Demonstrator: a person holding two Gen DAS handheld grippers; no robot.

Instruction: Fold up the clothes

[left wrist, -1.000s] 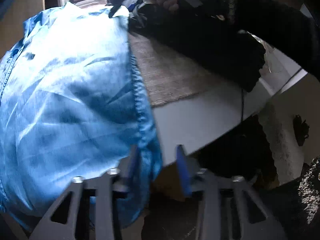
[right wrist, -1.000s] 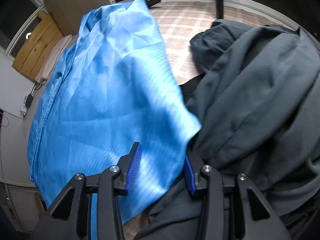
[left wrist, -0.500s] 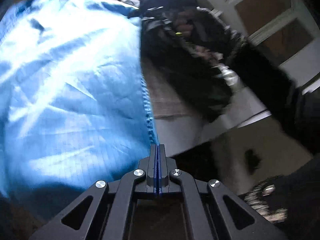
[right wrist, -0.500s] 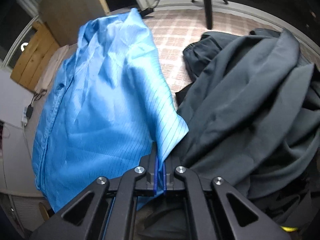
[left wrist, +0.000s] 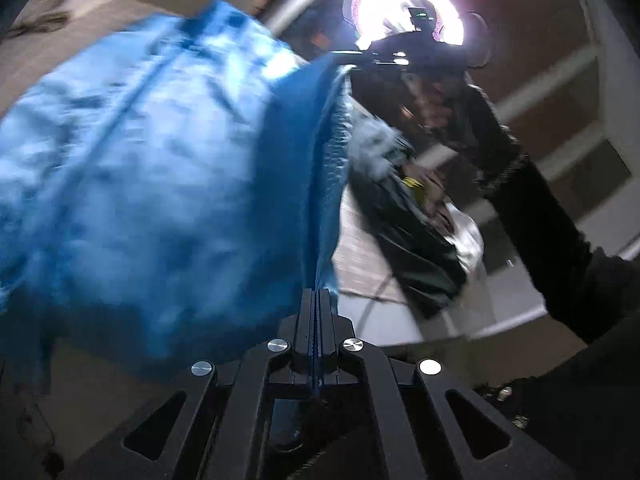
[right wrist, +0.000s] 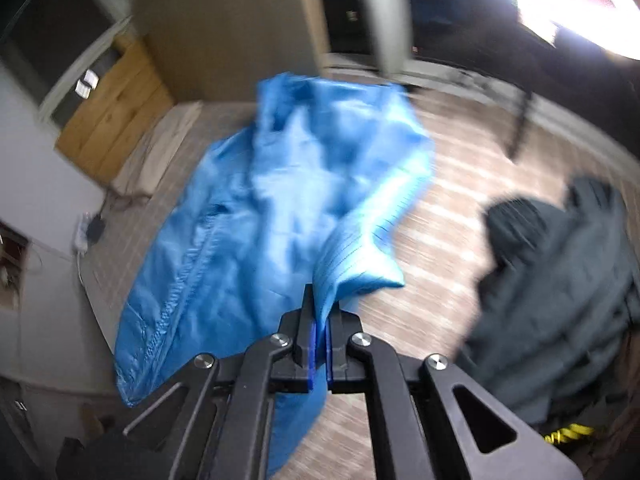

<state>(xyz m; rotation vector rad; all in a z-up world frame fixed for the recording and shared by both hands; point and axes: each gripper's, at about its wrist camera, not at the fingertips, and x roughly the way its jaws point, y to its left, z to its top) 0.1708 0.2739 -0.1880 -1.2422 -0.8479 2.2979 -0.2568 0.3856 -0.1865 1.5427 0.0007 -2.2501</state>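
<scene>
1. Left gripper: jaws closed on the hem of the blue garment, which spreads up and to the left.
2. Right gripper: jaws clamped on a corner of the blue garment, lifted above the woven mat.
3. Dark grey clothes: heaped on the mat, right of the garment.
4. Person's dark sleeve: far right, left wrist view.
</scene>
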